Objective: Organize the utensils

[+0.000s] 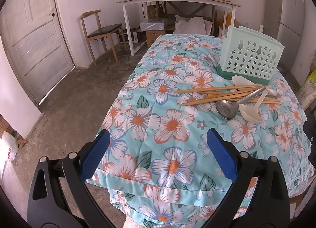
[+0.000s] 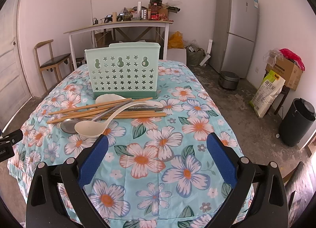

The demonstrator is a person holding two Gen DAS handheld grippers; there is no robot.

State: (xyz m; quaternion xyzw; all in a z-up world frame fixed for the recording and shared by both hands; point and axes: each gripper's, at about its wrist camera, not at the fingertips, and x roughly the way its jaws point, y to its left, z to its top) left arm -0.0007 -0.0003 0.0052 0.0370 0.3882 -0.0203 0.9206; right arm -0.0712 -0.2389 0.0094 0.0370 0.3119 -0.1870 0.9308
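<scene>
Over the worktop's (image 2: 177, 198) near edge, both the left hand-held gripper (image 1: 158, 156) and the right hand-held gripper (image 2: 157, 157) hang spread apart and empty; chopsticks (image 2: 110, 110) and spoons (image 2: 88, 127) lie before the holder (image 2: 123, 70).

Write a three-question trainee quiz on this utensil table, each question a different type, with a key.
1. True or false: the chopsticks already stand inside the green utensil holder.
2. Which lies nearest the right tongs? A metal spoon B white ladle C utensil holder
3. Fill in: both the left tongs and the right tongs are ____.

Key: 1 false; 2 B; 3 open
</scene>
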